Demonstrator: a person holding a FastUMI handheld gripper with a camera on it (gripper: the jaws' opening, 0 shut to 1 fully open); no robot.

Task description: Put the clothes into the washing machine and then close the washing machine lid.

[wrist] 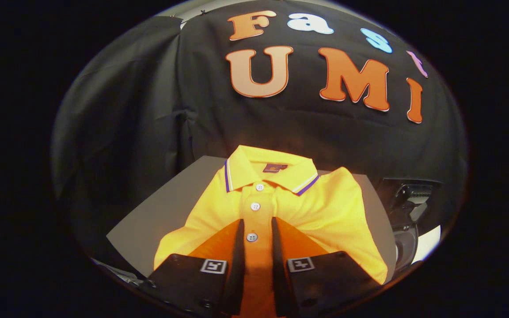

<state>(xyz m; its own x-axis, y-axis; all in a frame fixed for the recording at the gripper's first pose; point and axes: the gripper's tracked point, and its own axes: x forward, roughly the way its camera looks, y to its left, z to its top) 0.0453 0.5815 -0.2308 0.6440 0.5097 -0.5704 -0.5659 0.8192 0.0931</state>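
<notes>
A yellow polo shirt with a striped collar and white buttons lies folded on a grey tabletop. My gripper is low over the shirt's front. Its two fingers stand close together on either side of the button placket. A narrow strip of fabric with one button is pinched between them, and the cloth bulges up on both sides of the fingers. The collar lies just beyond the fingertips.
To the right of the table, past the shirt's sleeve, stands a dark machine with a rounded part below and a white surface beside it. The booth's black cloth wall hangs close behind the table.
</notes>
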